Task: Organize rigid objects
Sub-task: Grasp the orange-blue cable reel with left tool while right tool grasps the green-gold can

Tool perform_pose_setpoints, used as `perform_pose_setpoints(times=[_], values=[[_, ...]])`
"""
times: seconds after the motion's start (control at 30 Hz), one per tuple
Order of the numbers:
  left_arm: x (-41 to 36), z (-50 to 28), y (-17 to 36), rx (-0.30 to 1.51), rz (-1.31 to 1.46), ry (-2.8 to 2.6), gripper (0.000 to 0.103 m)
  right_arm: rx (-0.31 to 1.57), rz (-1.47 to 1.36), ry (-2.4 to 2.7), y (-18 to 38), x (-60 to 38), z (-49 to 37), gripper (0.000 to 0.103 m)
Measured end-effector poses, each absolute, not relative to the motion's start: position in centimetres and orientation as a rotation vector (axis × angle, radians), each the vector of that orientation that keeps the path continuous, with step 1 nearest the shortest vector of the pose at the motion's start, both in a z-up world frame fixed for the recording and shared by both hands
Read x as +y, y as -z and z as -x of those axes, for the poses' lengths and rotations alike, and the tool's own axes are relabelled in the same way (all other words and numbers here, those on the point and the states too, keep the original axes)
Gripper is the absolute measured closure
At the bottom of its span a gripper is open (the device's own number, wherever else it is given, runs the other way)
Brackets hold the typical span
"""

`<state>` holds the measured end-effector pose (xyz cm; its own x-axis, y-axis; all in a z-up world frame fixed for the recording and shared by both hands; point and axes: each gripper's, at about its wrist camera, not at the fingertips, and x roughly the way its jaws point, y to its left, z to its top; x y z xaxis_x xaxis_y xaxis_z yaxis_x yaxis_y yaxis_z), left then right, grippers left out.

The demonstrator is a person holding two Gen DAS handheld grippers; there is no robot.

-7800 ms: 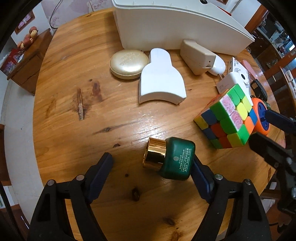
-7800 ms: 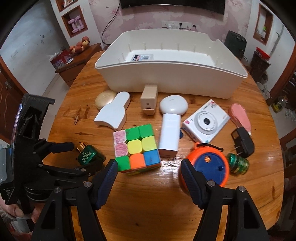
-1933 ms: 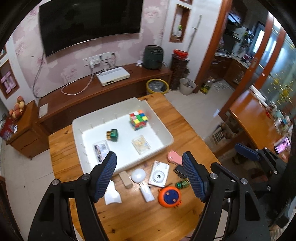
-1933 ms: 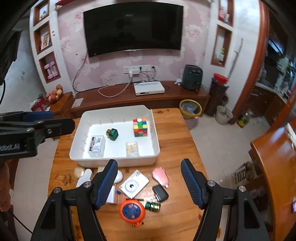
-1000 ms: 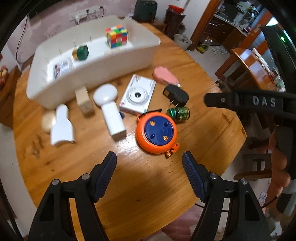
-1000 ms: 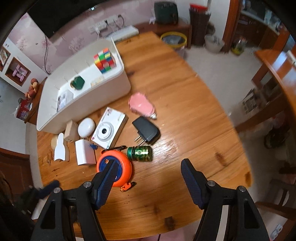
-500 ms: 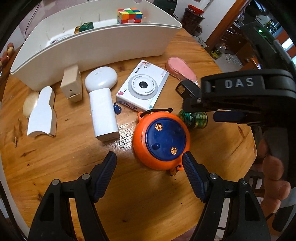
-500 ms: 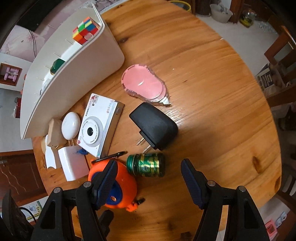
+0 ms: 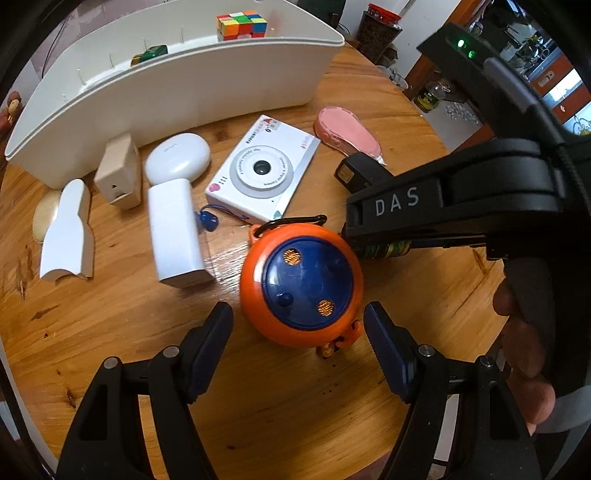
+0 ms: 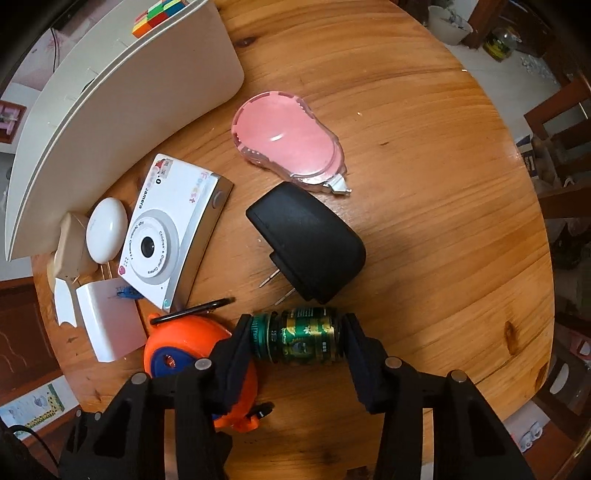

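Green and gold: small jar lying on its side on the wooden surface, just beside the orange and blue round case, below the prongs of the black plug adapter.
Right gripper: pointing down at the surface, fingers just closed in on the small jar, one pad on each end; jar still resting on the wood.
Left gripper: about half open, nothing held; fingers standing either side of the near edge of the orange and blue round case, apart from it.
Hand: wrapped round the right gripper's black handle, seen at the right edge of the left wrist view.
White bin: at the far side of the surface; colour cube and a small green bottle inside.
White toy camera: flat between the bin and the round case, lens up.
Pink tape dispenser: beyond the plug adapter, near the bin's corner.
White handheld device: left of the camera, rounded head towards the bin.
Beige block, white curved piece, pale gold disc: grouped at the left, close to the bin wall.
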<state>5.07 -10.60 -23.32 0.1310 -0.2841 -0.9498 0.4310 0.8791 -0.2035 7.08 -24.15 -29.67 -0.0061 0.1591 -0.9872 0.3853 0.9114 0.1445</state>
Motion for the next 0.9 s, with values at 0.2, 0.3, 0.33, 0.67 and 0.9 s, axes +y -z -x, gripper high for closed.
perform_pose_setpoints(times=[0.2, 0.3, 0.33, 0.67, 0.9], values=[[-11.8, -5.7, 24.3, 1.371, -0.149, 0.488, 0.026, 1.577, -0.411, 0.185, 29.3, -25.3, -7.3, 0.057], [-12.1, -5.9, 24.7, 1.375, -0.148, 0.473, 0.024, 1.577, -0.422, 0.181, 29.7, -26.1, -7.0, 0.057], [-12.2, -6.0, 24.7, 1.376, -0.150, 0.468, 0.023, 1.577, -0.420, 0.181, 29.6, -26.3, -6.8, 0.057], [-13.8, -6.4, 26.2, 1.378, -0.231, 0.402, 0.019, 1.573, -0.432, 0.155, 29.3, -27.8, -5.6, 0.057], [-13.7, -6.7, 26.8, 1.378, -0.222, 0.398, 0.020, 1.572, -0.430, 0.144, 29.3, -27.7, -5.9, 0.057]])
